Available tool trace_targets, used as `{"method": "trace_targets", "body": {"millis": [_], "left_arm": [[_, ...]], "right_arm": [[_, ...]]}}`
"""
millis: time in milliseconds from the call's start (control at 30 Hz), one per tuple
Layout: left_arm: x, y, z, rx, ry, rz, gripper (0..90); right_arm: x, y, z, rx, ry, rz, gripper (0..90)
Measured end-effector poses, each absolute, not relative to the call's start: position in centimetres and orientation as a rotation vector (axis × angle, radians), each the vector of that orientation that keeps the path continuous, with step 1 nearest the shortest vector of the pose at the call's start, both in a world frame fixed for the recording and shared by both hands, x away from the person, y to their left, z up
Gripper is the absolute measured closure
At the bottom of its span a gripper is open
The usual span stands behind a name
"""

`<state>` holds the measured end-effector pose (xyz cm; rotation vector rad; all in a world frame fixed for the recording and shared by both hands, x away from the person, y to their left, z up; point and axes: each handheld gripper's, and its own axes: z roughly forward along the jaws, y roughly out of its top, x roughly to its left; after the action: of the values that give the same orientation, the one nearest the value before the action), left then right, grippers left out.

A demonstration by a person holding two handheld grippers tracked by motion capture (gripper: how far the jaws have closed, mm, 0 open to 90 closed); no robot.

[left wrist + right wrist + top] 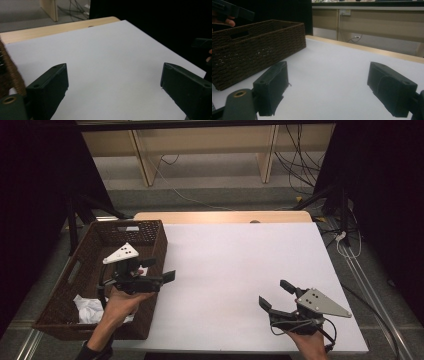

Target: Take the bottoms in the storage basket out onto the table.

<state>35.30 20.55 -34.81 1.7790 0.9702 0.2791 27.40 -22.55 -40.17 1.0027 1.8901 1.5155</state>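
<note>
In the high view the left gripper (162, 270) sits at the left of the frame, held over the right-hand rim of a dark brown woven basket (95, 237), with its 2 black jaws spread and nothing between them; 1 jaw tip reaches out past the basket wall over the white table (235, 265). The person's left hand (122, 302) comes up from the bottom left and grips the handle, and the grey three-cornered plate rides on top of the gripper, above the basket's inside. Crumpled white paper (90, 309) lies in the basket's near end, at the lower left of the frame, just beside that hand's wrist. A small red-and-white item shows in the basket beside the gripper body, too small to tell what it is. The right gripper (276, 295) is at the lower right of the frame, low over the white surface, its 2 jaws also spread apart and holding nothing, with the right hand (307, 340) at the bottom edge and a cable trailing from it. In the left gripper view the 2 jaws stand wide at the lower left and lower right with bare white table between them, and the basket's weave edges the far left. In the right gripper view the jaws are likewise apart over the table, the basket fills the upper left, and fingers of the other hand show at the top left corner.
</note>
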Motion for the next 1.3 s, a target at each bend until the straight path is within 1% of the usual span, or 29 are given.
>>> {"method": "trace_targets", "body": {"millis": [133, 467, 733, 1067, 1300], "left_arm": [[35.8, 22.2, -34.5, 1.816, 1.025, 0.295, 8.5], [36.4, 24.1, -34.6, 1.869, 1.083, 0.343, 8.5], [36.8, 25.8, -34.7, 1.89, 1.125, 0.321, 8.5], [37.6, 26.9, -36.0, 2.0, 1.216, 0.291, 9.4], [37.9, 27.9, -36.4, 2.037, 1.258, 0.263, 10.4]], "right_arm": [[27.4, -22.6, -40.2, 1.006, 1.893, 1.513, 18.1], [27.4, -22.6, -40.2, 1.009, 1.896, 1.511, 18.1], [27.5, -22.6, -40.2, 0.991, 1.896, 1.522, 18.1], [27.5, -22.6, -40.3, 0.991, 1.903, 1.516, 18.1], [27.5, -22.5, -40.3, 0.99, 1.903, 1.516, 18.1]]}}
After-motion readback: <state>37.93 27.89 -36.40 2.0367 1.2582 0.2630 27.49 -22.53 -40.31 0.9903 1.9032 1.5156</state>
